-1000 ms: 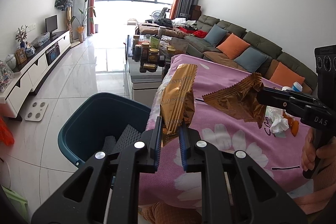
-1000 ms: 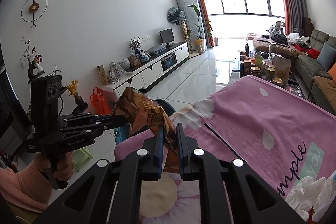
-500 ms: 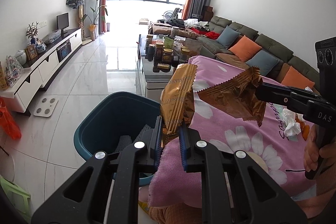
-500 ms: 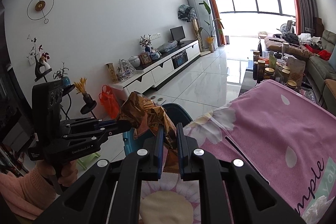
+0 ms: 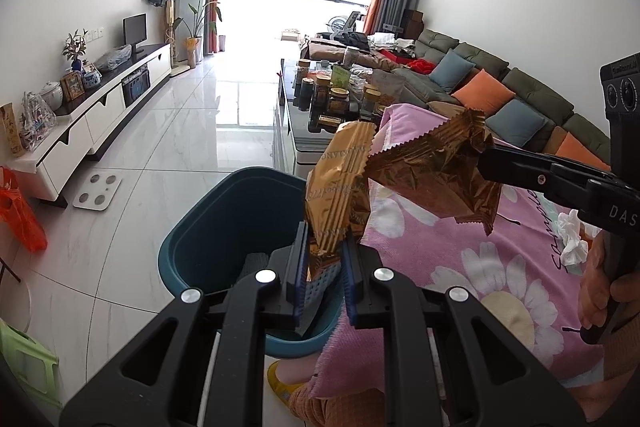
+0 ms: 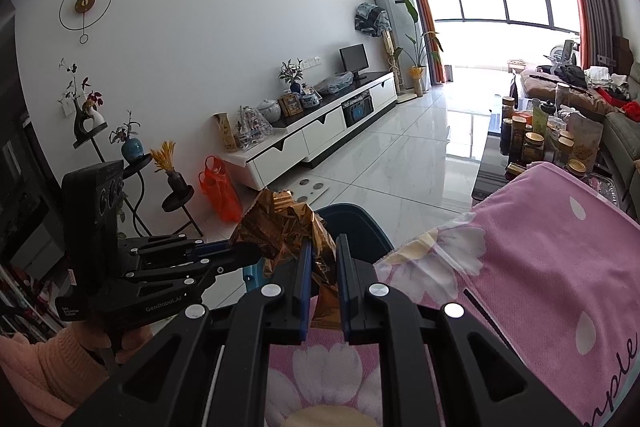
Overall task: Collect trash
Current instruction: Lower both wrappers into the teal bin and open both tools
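The left claw is closed on a gold wrapper. The wrapper stands up between its blue pads. It is held over the near edge of a dark teal bin that sits on the white tile floor.

Just to the right, the right claw pinches a crinkled brown-gold wrapper. This wrapper hangs in the air above the pink flowered cloth that covers the desk, beside the bin. The two wrappers are very close, and they may touch.

In the right wrist view, the right claw is shut tight on the same crinkled wrapper. The left claw comes in from the left, held by a hand in a peach sleeve.

A crumpled white tissue lies on the cloth farther right.

Past the bin, a low dark table holds many jars. A long grey-green sofa with orange and blue cushions runs along the right wall. A white TV cabinet stands on the left.
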Available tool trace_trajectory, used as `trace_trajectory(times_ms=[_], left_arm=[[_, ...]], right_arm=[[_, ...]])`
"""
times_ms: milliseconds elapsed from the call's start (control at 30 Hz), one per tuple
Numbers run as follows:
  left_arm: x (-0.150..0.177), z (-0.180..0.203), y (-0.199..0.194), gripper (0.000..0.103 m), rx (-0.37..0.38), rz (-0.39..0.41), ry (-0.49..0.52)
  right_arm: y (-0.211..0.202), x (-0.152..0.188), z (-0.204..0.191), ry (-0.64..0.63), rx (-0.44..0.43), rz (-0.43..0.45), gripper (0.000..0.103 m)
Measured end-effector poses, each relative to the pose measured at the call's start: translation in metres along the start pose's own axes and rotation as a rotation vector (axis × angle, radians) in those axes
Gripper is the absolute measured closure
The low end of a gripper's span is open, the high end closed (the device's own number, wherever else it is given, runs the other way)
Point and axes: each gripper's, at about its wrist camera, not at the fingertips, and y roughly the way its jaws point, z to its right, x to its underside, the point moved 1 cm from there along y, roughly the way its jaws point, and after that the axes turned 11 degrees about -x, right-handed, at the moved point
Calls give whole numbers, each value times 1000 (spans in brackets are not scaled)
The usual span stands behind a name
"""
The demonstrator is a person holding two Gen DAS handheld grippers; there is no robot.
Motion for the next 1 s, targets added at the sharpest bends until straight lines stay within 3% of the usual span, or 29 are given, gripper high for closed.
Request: trace_trajectory(times_ms=[633, 1000], left_arm=[[-2, -21, 32, 87, -76, -58, -40], [-4, -39, 76, 84, -124, -139, -86]], right_arm=[[51, -10, 7, 23, -32, -54, 93], [97, -9, 23, 110, -61, -125, 92]])
